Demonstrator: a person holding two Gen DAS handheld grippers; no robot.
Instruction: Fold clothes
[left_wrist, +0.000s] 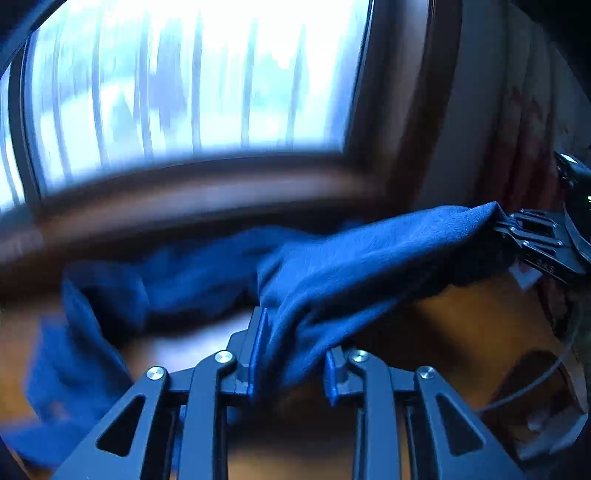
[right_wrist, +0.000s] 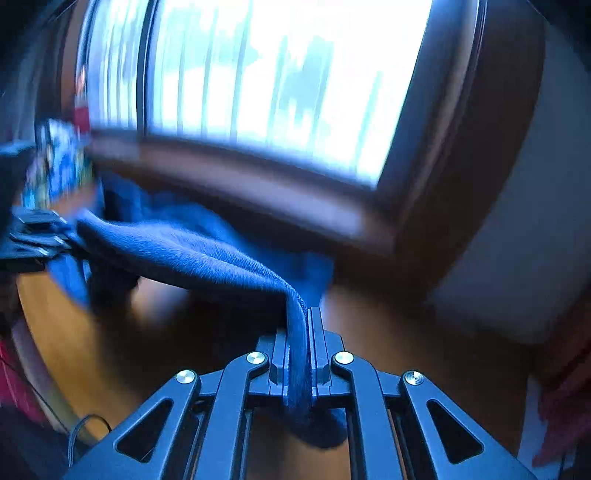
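A dark blue garment (left_wrist: 369, 258) hangs stretched between both grippers above a wooden table (left_wrist: 480, 325). In the left wrist view my left gripper (left_wrist: 295, 343) is shut on a thick bunch of the cloth, and the rest trails down to the left onto the table. My right gripper (left_wrist: 506, 225) pinches the far end of the cloth at the right edge. In the right wrist view my right gripper (right_wrist: 306, 317) is shut on a narrow fold of the garment (right_wrist: 184, 251). The left gripper (right_wrist: 55, 236) holds the other end at far left.
A large barred window (left_wrist: 192, 81) with a dark wooden sill (left_wrist: 221, 195) stands right behind the table. A thin cable (left_wrist: 535, 384) runs at the table's right side. A colourful box (right_wrist: 62, 158) and red items (right_wrist: 14, 384) sit at the left. The views are blurred by motion.
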